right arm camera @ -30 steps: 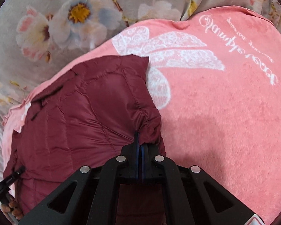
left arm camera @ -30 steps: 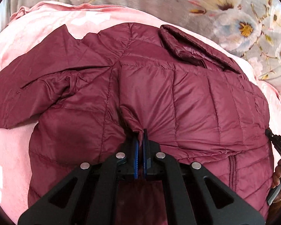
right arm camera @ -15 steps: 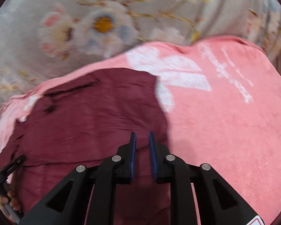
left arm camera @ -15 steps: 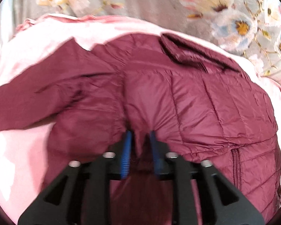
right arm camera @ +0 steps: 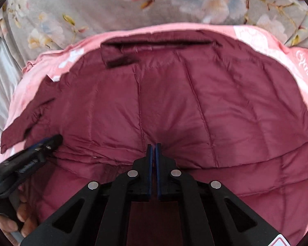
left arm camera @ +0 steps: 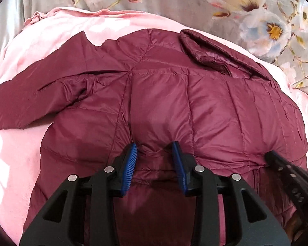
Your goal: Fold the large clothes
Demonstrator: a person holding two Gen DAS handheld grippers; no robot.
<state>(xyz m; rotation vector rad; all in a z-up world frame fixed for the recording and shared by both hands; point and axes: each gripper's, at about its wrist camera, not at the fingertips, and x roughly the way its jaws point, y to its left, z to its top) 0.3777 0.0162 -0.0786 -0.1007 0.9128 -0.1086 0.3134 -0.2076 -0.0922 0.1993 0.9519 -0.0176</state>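
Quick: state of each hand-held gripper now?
Left hand-held gripper: open, over the maroon quilted puffer jacket.
Right hand-held gripper: shut on the jacket's folded edge.

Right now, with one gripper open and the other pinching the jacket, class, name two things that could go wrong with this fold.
1. The left gripper is open, its fingers astride a fabric ridge; closing may grab only a thin pucker, which could slip.
2. The right gripper alone pinches the jacket. Pulling now could drag the folded edge askew or bunch the blanket beneath.
3. The sleeve lies spread out and may trail.
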